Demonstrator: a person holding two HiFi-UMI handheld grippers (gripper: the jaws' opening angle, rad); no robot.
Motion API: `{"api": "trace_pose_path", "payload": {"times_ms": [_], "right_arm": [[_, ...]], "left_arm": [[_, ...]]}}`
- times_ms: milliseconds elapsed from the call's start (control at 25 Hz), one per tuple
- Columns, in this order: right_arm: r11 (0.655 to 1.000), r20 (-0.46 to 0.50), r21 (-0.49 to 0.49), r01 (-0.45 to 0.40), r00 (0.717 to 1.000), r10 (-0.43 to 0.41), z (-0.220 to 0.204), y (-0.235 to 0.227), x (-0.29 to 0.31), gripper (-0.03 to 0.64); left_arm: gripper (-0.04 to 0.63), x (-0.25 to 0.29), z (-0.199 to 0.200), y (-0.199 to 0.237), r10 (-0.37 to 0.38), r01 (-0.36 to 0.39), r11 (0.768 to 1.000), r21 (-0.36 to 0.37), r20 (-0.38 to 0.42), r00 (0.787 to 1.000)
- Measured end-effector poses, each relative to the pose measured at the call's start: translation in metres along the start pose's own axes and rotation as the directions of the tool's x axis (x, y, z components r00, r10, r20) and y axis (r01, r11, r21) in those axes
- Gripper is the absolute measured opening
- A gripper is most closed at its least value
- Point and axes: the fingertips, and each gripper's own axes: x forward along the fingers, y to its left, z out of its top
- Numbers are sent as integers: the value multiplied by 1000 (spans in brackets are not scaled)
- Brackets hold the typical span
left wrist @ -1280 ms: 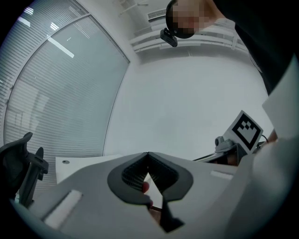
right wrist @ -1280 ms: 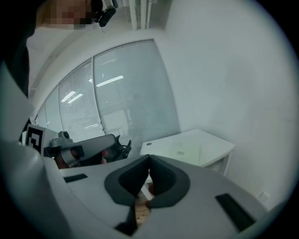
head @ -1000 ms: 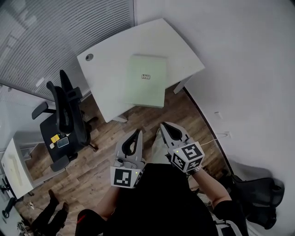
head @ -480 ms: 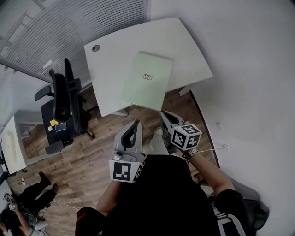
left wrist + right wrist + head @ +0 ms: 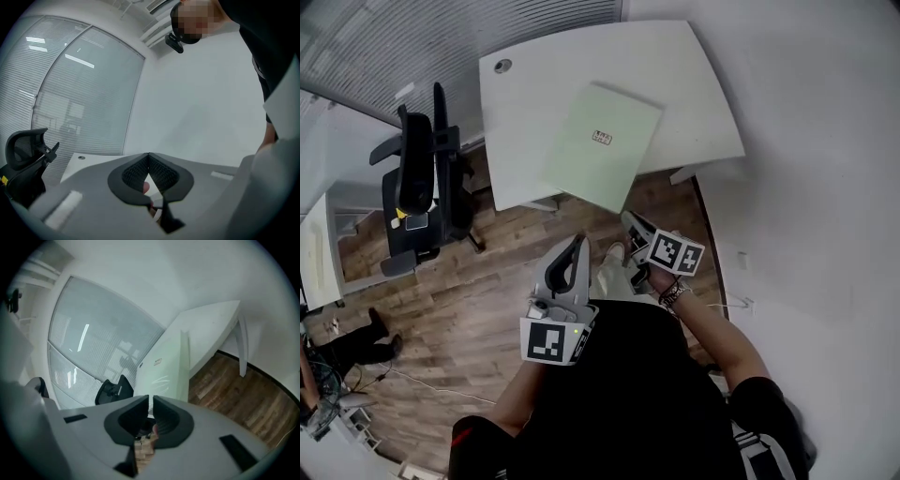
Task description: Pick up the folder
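The pale green folder [image 5: 602, 150] lies flat on the white desk [image 5: 534, 94], its near corner jutting over the desk's front edge. A small label sits at its middle. Both grippers hang in front of the person's body, short of the desk and apart from the folder. My left gripper [image 5: 577, 244] is shut, its tips meeting with nothing between them [image 5: 148, 154]. My right gripper [image 5: 629, 218] is also shut and empty, just below the folder's overhanging corner. Past its jaws [image 5: 151, 397], the right gripper view shows the folder [image 5: 166, 364] and the desk [image 5: 211, 326].
A black office chair [image 5: 420, 192] stands left of the desk on the wooden floor [image 5: 478, 291]. A second white desk [image 5: 313, 248] shows at the far left edge. A white wall [image 5: 816, 141] runs along the right. Another person [image 5: 352, 339] is at the lower left.
Both grippers have come closer to the desk. The right gripper has sunk and rolled, its marker cube now facing up. The folder and desk sit larger in the head view.
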Motion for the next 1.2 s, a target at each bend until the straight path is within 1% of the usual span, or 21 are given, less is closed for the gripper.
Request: {"api": "trace_pose_path", "payload": {"times_ms": [80,160,200,320,480,560,680,920,1080,1200], "right_arm": [[999,4,48,-16,1000,16,-1,-12,3,6],[994,1,100,-32,999,32,-1,-24,8,78],[992,-4,120,-41,999,42,-2,-28,11,96],[989,-27,135,-66,997,70,-7,-39,21,136],[978,-47,166,-126,990,135,-14,-50,32,213],[971,-46,196,-140,987,152,-14,-55,37,239],[952,-35,247,-183,980,197,-14,-59,47,273],[918,-51,302,-257,957,285,-16,-62,66,299],[902,-53,329,-278,949,312,-18,-63,76,302],[880,-41,365,-304,939,341,-18,-62,83,302]], "left_arm": [[5,3,-4,-3,4,-4,1000,4,-5,1000],[5,6,-9,-4,11,-11,1000,7,-11,1000],[5,8,-11,-4,16,-16,1000,6,-12,1000],[5,12,-19,-3,31,-31,999,-8,-25,999],[5,15,-34,-1,46,-50,998,-48,-79,996],[5,19,-36,3,47,-51,998,-48,-73,996],[5,28,-42,9,42,-47,997,-58,-88,995],[5,42,-52,13,51,-59,996,-73,-108,993],[5,48,-62,13,56,-67,995,-79,-128,990],[5,51,-64,12,60,-71,994,-80,-136,989]]}}
